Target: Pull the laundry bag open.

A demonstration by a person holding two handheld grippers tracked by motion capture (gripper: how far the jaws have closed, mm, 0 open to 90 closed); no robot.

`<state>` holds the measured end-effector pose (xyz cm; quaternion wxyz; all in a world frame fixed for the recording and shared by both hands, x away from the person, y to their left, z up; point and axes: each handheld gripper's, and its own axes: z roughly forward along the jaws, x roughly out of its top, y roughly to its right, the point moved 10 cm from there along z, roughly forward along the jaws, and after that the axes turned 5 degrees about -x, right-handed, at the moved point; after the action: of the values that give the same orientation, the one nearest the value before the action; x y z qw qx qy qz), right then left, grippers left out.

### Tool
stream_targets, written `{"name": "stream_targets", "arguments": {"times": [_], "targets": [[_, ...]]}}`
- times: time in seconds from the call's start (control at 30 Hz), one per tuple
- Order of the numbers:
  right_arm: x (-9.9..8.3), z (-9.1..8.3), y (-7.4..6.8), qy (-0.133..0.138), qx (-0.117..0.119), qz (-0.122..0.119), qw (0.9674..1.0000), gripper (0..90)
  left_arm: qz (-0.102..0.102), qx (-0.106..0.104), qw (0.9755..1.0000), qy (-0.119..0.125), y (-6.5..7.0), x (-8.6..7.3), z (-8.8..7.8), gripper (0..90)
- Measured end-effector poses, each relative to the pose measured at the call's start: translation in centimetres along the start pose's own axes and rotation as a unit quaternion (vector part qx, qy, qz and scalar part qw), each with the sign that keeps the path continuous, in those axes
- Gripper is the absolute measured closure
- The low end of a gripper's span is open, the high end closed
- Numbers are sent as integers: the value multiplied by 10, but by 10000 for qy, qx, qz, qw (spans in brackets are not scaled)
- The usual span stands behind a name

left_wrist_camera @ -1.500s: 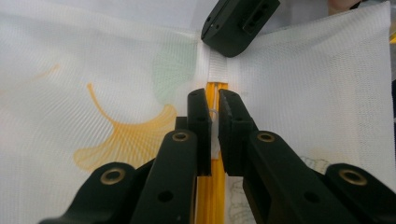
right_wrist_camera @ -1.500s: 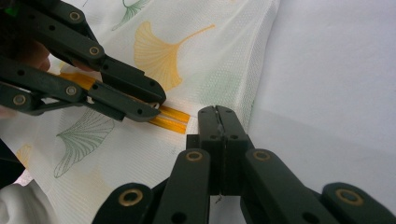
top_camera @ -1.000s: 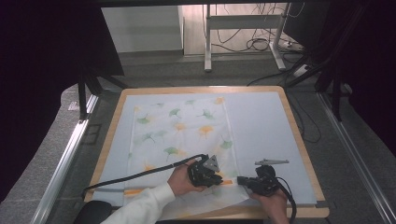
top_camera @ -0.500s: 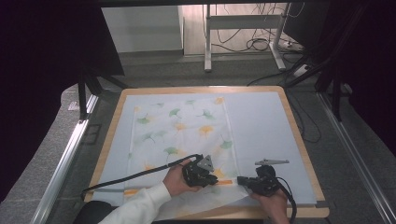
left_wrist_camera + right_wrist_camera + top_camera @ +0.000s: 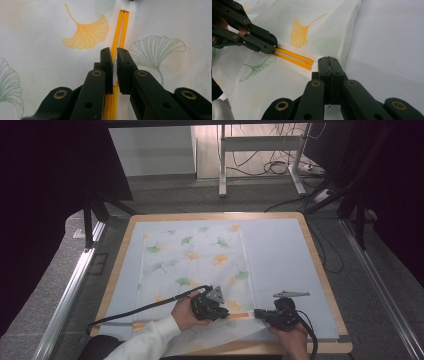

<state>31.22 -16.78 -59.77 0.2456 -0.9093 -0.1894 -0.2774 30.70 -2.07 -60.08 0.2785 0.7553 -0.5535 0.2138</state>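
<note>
My left gripper [image 5: 114,53] is clamped on the clear slider [image 5: 114,75] of the ginkgo-print bag's [image 5: 192,260] orange zipper track [image 5: 120,27], which runs straight toward my right gripper [image 5: 328,62], pinching the bag's corner.

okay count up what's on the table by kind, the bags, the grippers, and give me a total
Leaf-print zip bag, white with an orange zip strip: 1
Handheld grippers: 2, the left gripper and the right gripper
Pale blue mat covering the tabletop: 1
Total: 4
</note>
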Motion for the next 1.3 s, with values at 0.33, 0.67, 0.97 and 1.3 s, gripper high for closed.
{"name": "stream_targets", "arguments": {"times": [0.33,0.67,0.97,1.3], "targets": [[0,0,0,3,-2,-10,10000,895,-36,60,10000,-8,0,-5,-4,850],[0,0,0,2,-3,-14,10000,895,-134,22,9999,-4,-1,-11,-9,850],[0,0,0,5,8,-28,10000,895,-125,47,9999,-68,-2,-16,-13,850],[0,0,0,5,9,-20,10000,895,-204,29,9998,-43,-3,-21,-17,850]]}}
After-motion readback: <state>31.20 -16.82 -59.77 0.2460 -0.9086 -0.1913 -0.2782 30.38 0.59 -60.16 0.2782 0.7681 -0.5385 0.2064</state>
